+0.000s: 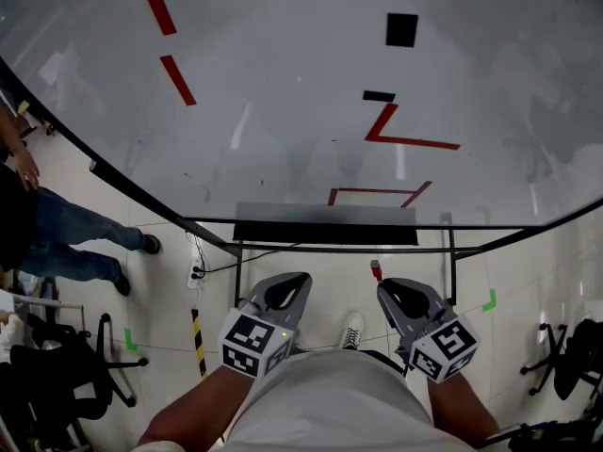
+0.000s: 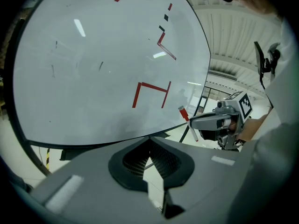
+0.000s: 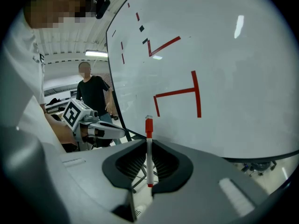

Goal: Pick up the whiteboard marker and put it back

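Facing the whiteboard [image 1: 283, 111] with the whiteboard marker [image 3: 149, 153] gripped: picked up, not yet put back.

The whiteboard, marked with red strokes, fills the view ahead; its ledge [image 1: 325, 217] runs along the lower edge, just beyond both grippers; the left gripper [image 2: 149, 139] has its jaws together on nothing; the right gripper [image 3: 148, 141] is clamped on the whiteboard marker, which stands upright between the pads, red end poking past the jaw tips toward the board, apart from it; by my reading the lift is done; what remains is carrying it to the ledge, probably its home, and letting go.
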